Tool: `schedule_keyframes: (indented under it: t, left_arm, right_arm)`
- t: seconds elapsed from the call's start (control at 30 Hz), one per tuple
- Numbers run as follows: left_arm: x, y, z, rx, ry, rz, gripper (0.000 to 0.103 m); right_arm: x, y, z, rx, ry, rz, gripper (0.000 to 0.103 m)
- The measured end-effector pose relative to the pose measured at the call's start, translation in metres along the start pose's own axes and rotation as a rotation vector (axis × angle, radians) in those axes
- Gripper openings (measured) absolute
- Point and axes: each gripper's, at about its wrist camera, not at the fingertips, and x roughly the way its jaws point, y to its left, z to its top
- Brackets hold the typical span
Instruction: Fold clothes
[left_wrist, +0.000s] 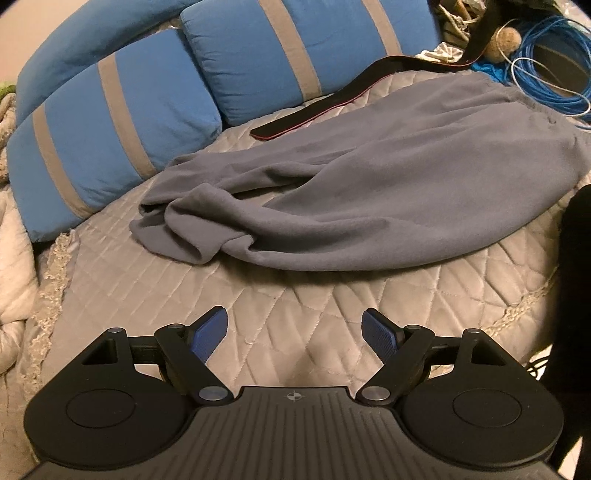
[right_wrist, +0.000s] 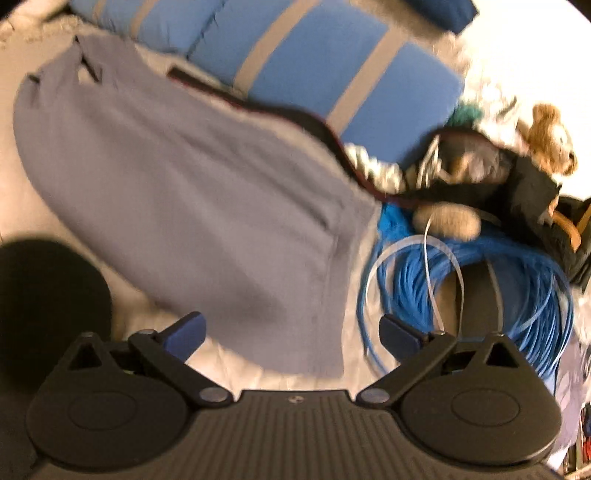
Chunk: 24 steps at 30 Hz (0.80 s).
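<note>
On the far left of your left view, two blue pillows (left_wrist: 122, 122) with grey stripes lean along the edge of the bed (left_wrist: 295, 302), which has a grey quilted cover. Next to them, in the middle of the bed, lie the grey sweatpants (left_wrist: 369, 192), the clothes you have to fold. Their legs are bunched up near the pillows and the wide part spreads toward the right. A black strip with a red edge (left_wrist: 332, 107) lies just behind them. Your left tongs (left_wrist: 295, 334) hang over the bare quilt in front of the sweatpants, spread wide with nothing in them.

In your blurry right view, the sweatpants fill the left and middle. Your right tongs (right_wrist: 291, 332) are spread wide too and hold nothing; the wide end of the sweatpants shows between their fingers. To the right sits a coil of blue cable (right_wrist: 480, 295), and past it a teddy bear (right_wrist: 550, 136).
</note>
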Motion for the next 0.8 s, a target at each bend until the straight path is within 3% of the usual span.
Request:
schedule_keyframes:
  t: [0.3,0.8]
  left_arm:
    - [0.004,-0.006,0.005,0.001,-0.001,-0.013,0.079]
    - [0.009,-0.006,0.008,-0.010,0.008,-0.009,0.079]
  right_arm:
    - [0.018,0.004,-0.026,-0.055,0.105,-0.060,0.103]
    - [0.036,0.013,-0.040,-0.138,0.048,-0.173,0.103]
